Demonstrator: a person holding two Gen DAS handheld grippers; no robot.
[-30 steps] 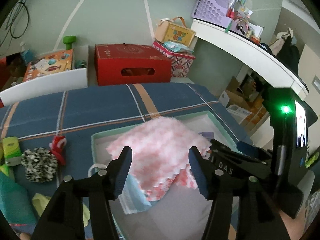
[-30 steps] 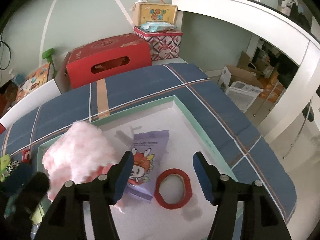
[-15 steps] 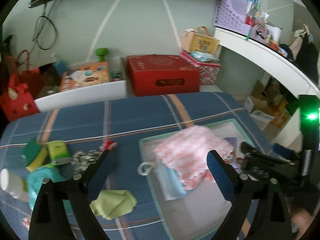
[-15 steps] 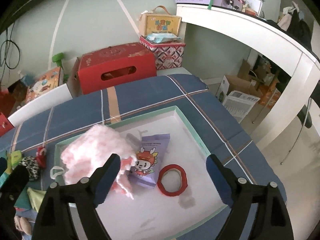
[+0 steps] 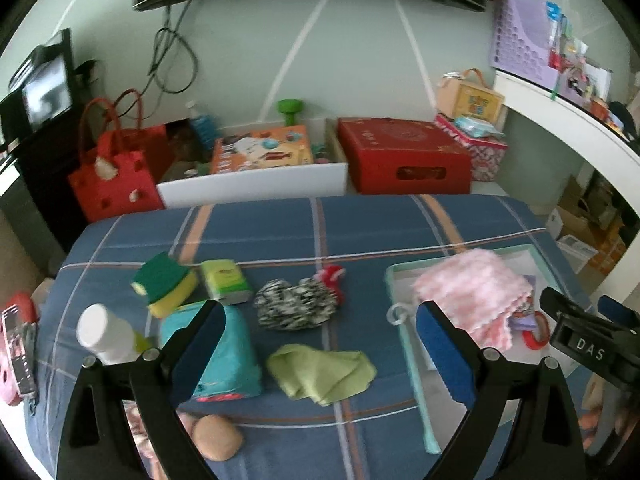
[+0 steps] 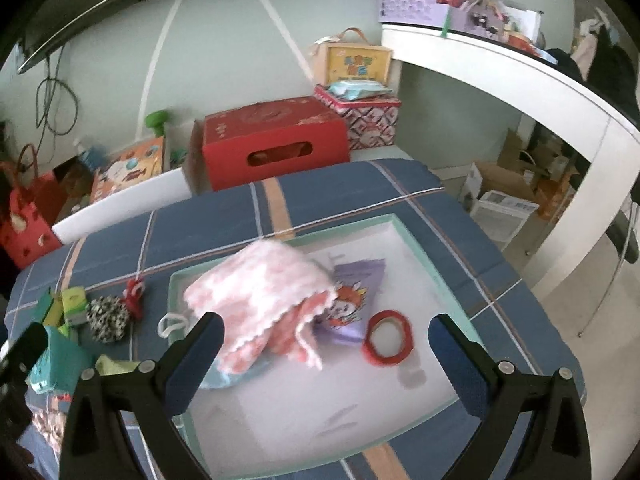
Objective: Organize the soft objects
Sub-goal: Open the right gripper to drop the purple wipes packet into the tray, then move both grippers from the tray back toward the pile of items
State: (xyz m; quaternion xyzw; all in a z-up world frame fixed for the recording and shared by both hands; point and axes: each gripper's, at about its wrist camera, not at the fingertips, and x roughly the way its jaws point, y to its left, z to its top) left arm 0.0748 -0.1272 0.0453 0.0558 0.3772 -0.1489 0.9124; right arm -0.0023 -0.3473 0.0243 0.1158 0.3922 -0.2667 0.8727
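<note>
A pink fluffy cloth (image 6: 260,292) lies loose in the mint-rimmed white tray (image 6: 424,244), over a blue mask whose white loop (image 6: 170,325) hangs over the rim. A purple packet (image 6: 356,288) and a red ring (image 6: 387,338) lie beside it. My right gripper (image 6: 324,344) hangs open above the tray, holding nothing. My left gripper (image 5: 318,336) is open too, above the blue plaid table (image 5: 360,224), with a green cloth (image 5: 324,372) below its gap. A black-and-white scrunchie (image 5: 296,304), a red-and-white scrunchie (image 5: 332,280), a teal pack (image 5: 230,356) and a green-yellow sponge (image 5: 164,288) lie left of the tray.
A white bottle (image 5: 106,336), a green tissue pack (image 5: 226,284) and a tan puff (image 5: 218,438) sit on the table's left and near side. Behind the table stand a red box (image 5: 400,156), a red bag (image 5: 116,176) and a white shelf (image 5: 576,128).
Both grippers opened wide and drew back and up from the pink cloth, which stays in the tray. The left view swung left, bringing the items beside the tray into sight.
</note>
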